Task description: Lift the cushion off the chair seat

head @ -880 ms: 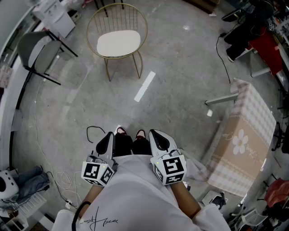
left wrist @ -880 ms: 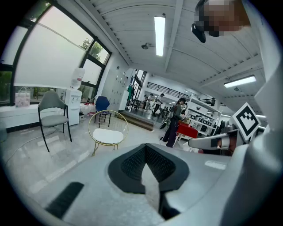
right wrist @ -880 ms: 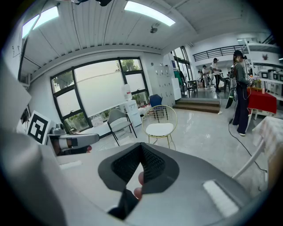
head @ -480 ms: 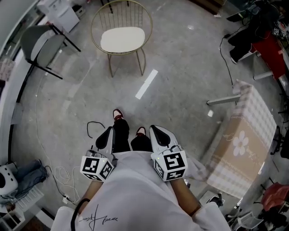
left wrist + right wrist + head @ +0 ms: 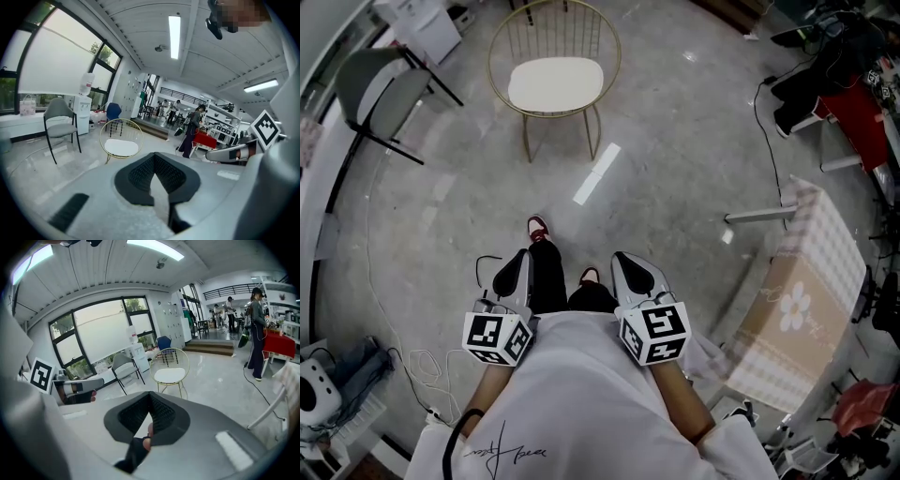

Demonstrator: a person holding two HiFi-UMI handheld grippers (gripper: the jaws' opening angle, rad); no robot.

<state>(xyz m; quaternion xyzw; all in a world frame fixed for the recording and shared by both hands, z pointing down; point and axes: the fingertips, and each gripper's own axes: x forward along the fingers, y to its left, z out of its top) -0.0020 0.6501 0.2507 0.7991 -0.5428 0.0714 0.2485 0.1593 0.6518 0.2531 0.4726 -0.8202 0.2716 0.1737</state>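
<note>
On the head view I look steeply down on a grey, polished floor (image 5: 675,187) with a white strip (image 5: 596,174) lying on it. The cushion (image 5: 554,83) sits on the seat of the gold wire chair (image 5: 555,28) at the top, well apart from both tools. A grey chair (image 5: 380,94) stands to its left, and a checked cloth (image 5: 811,281) covers something at the right. The left hand-held gripper (image 5: 514,267) and the right hand-held gripper (image 5: 626,267) are held side by side close to the person's body, above the shoes (image 5: 537,228), touching nothing.

In the left gripper view the jaws are pressed together with nothing between them. Past them the cushion lies flat on the chair seat, across open floor. A water dispenser (image 5: 84,110) stands by big windows (image 5: 56,70), and people (image 5: 192,131) stand farther back under strip lights (image 5: 174,30).

In the right gripper view the jaws are likewise pressed together and empty. The chair with its cushion stands ahead, the grey chair is left of it, and steps (image 5: 211,347) lie behind.
</note>
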